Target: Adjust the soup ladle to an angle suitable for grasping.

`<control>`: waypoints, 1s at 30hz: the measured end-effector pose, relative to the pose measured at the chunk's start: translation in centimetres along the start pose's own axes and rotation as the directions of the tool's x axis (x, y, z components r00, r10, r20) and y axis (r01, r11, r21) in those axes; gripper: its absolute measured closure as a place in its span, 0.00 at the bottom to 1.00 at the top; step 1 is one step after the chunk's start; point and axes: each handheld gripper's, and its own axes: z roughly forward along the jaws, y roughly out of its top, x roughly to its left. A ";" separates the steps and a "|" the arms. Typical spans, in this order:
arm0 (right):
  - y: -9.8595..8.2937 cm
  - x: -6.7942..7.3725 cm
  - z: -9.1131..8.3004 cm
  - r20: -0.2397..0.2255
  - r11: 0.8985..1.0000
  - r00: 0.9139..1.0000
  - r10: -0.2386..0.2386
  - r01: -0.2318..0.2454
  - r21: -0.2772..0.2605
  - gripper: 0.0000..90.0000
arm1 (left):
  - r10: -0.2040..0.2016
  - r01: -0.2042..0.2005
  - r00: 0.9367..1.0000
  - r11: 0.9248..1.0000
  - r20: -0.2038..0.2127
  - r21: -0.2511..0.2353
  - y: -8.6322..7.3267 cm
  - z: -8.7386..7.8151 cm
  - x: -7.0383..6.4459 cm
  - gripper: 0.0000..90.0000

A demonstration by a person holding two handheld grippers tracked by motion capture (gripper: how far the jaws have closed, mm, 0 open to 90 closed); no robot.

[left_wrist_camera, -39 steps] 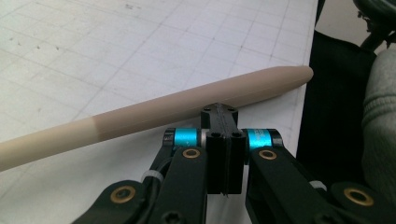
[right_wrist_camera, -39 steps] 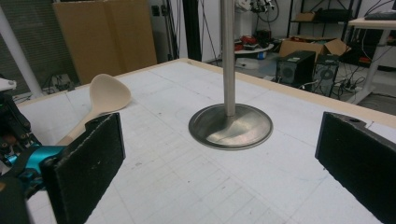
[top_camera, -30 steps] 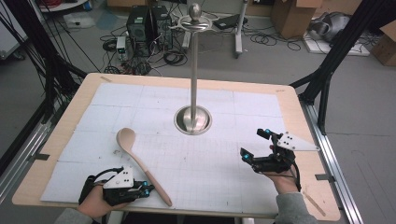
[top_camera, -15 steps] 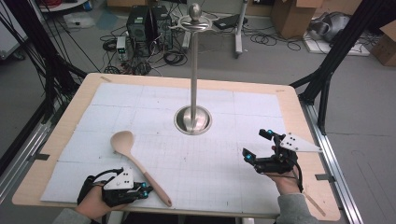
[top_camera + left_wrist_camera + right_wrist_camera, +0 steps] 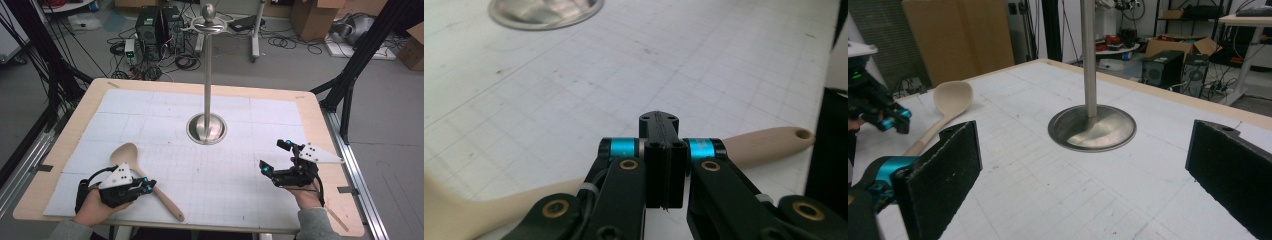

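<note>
A wooden spoon (image 5: 145,175) lies flat on the white gridded mat (image 5: 165,115) near the table's (image 5: 320,130) near-left corner, its bowl pointing to the far left and its handle running toward the near edge. The left gripper (image 5: 146,186), held in a person's left hand (image 5: 92,207) at the near-left edge, sits low over the middle of the handle. In the left gripper view its black jaws are pressed together with no gap, and the handle (image 5: 769,142) crosses beneath and behind the tips; whether the tips touch the wood cannot be told. The hole at the handle's end shows to the right of the jaws in that view.

The right gripper (image 5: 275,157), held in the right hand (image 5: 307,197) at the near-right side, is well apart from the spoon and points toward the middle of the table. Its jaws stand wide open with nothing between them, as the right gripper view shows.

A metal stand (image 5: 207,127), a round base with a tall upright pole, rises from the middle of the mat, far of both grippers. Computers and cables lie on the floor beyond the far edge.
</note>
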 end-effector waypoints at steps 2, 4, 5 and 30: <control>-0.1 0.0 -0.1 0.002 1.000 1.000 -0.004 0.004 0.003 0.00 | -0.016 0.016 0.999 1.000 -0.034 0.005 -0.1 0.1 0.8 1.00; -0.1 0.1 -0.1 -0.001 1.000 1.000 -0.012 0.012 0.005 0.00 | -0.024 0.024 0.997 1.000 -0.072 -0.003 0.0 0.2 1.7 1.00; -0.1 0.1 -0.1 -0.001 1.000 1.000 -0.012 0.012 0.005 0.00 | -0.025 0.024 0.996 1.000 -0.088 -0.009 0.1 0.3 2.0 1.00; -0.3 0.4 -0.5 -0.013 1.000 1.000 0.018 -0.018 -0.002 0.00 | -0.080 0.112 0.973 0.984 -0.219 0.141 -0.6 2.9 5.8 1.00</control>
